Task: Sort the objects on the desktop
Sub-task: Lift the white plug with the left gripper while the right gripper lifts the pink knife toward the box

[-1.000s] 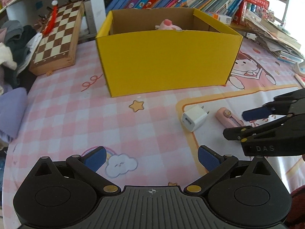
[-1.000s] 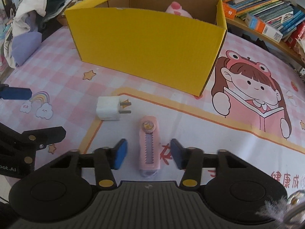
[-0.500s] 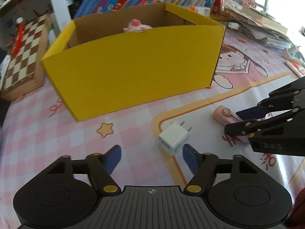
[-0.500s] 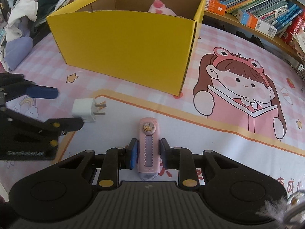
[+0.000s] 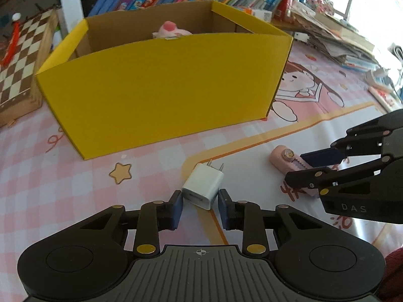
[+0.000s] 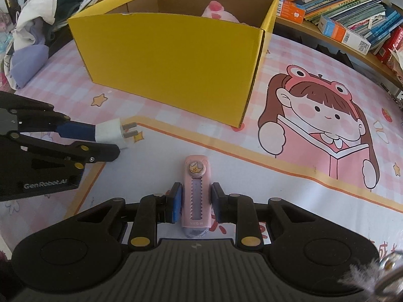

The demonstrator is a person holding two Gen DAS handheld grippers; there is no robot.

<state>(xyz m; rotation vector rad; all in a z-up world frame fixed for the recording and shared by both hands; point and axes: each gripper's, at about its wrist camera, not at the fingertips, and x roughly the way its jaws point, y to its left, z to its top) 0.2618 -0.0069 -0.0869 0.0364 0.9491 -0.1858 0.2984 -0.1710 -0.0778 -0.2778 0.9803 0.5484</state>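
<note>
The sorting looks partly done: a pink plush toy already sits inside the yellow box at the upper middle of both views, while two things are left out on the pink patterned tablecloth in front of it. The left gripper has its blue pads on either side of the white charger plug, low in the centre of the left view; the pads look to be touching or very nearly touching its sides, so it seems to be pinching the plug, which lies on the cloth. The right gripper is pressed in on the pink utility knife, low in the centre of the right view, also not lifted as far as I can tell. What remains, I judge, is lifting both and dropping them into the box.
</note>
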